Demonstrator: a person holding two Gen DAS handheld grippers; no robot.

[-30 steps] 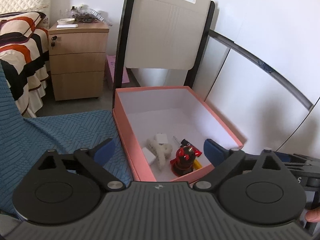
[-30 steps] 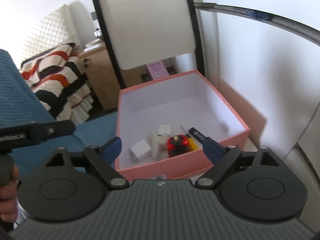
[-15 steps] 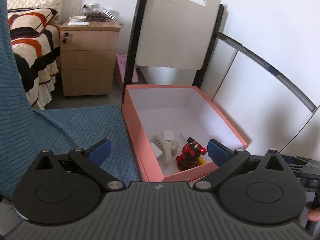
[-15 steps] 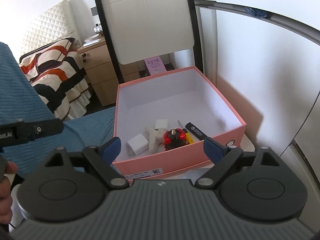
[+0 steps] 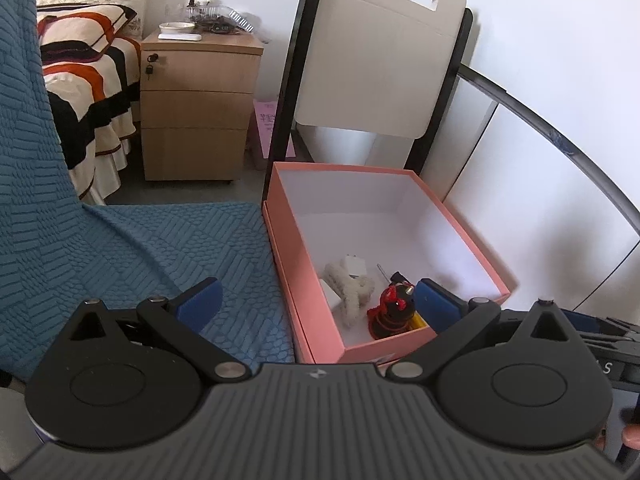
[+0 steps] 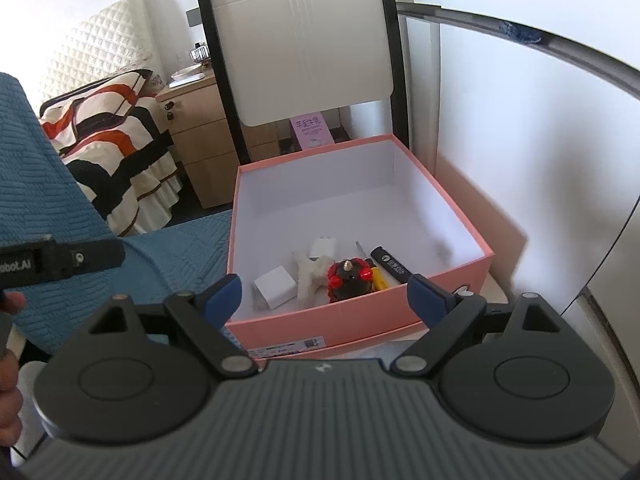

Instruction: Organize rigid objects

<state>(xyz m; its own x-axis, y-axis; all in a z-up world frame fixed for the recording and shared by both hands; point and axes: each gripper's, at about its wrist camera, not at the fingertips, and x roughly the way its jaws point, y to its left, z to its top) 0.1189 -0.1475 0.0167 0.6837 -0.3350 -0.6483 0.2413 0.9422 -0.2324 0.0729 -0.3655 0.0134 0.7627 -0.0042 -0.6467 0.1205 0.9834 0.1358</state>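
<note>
Holding both grippers, left gripper (image 5: 318, 296) and right gripper (image 6: 322, 294), jaws apart and empty, short of the pink box (image 6: 360, 314); the small objects (image 6: 320, 272) sit at its six o'clock end; next, I judge, find anything left outside.

My left camera looks forward and down along its fingers from the box's (image 5: 308, 264) near left corner. My right one faces its near wall (image 6: 360, 312) squarely, close in. Both share the box's inside (and the chair (image 6: 304, 40) behind).
</note>
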